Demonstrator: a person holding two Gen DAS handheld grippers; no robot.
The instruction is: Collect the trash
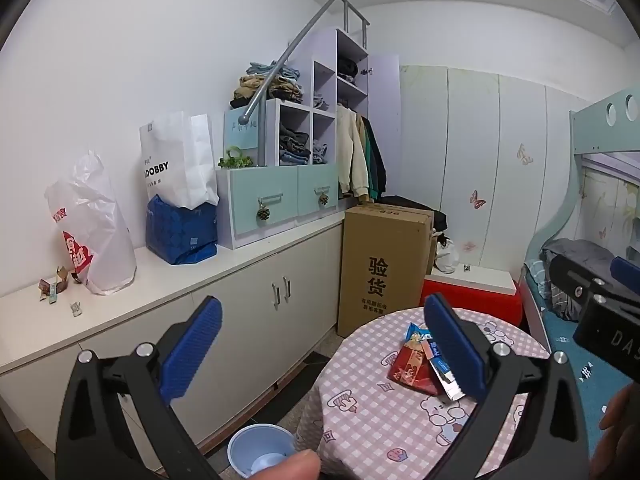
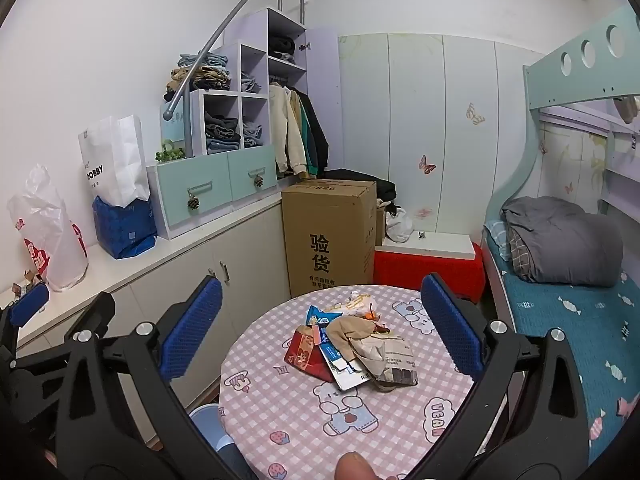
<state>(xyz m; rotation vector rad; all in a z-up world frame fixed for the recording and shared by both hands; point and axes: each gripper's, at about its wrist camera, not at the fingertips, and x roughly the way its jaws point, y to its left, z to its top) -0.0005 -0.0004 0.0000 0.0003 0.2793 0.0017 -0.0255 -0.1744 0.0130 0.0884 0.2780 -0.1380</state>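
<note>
A pile of trash (image 2: 352, 348) lies in the middle of a round table with a pink checked cloth (image 2: 304, 412): a red carton, blue wrappers, crumpled brown paper. It also shows in the left wrist view (image 1: 424, 364), partly hidden behind a finger. A light blue bin (image 1: 260, 452) stands on the floor left of the table, and its rim shows in the right wrist view (image 2: 206, 420). My left gripper (image 1: 320, 352) is open and empty, held above the table's left edge. My right gripper (image 2: 320, 332) is open and empty above the table, short of the pile.
A white cabinet counter (image 1: 168, 280) runs along the left wall with plastic bags (image 1: 96, 232) and small wrappers (image 1: 56, 286). A tall cardboard box (image 2: 328, 236) and a red stool (image 2: 428, 264) stand behind the table. A bed (image 2: 560, 300) is on the right.
</note>
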